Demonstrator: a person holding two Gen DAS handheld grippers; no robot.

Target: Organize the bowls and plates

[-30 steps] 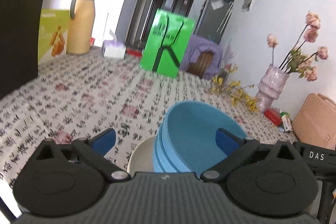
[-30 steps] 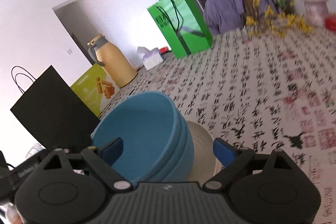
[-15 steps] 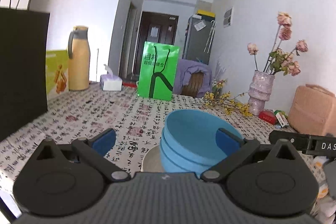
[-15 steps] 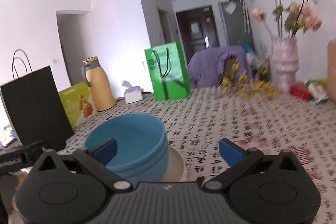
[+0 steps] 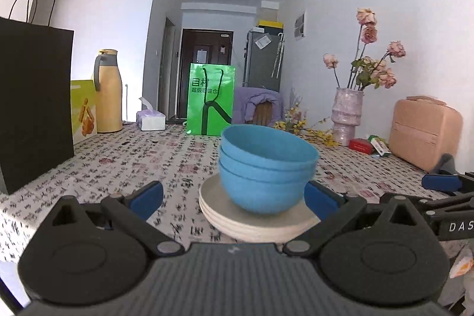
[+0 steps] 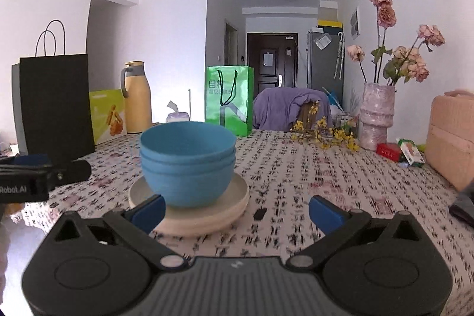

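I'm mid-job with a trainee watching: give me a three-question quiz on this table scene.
1. True or false: the blue bowls sit nested on the cream plates.
2. How many blue bowls are stacked?
3. Is either gripper gripping anything? A) left only B) right only C) neither

Key:
1. True.
2. Three.
3. C: the left gripper and the right gripper both have their fingers spread, touching nothing.
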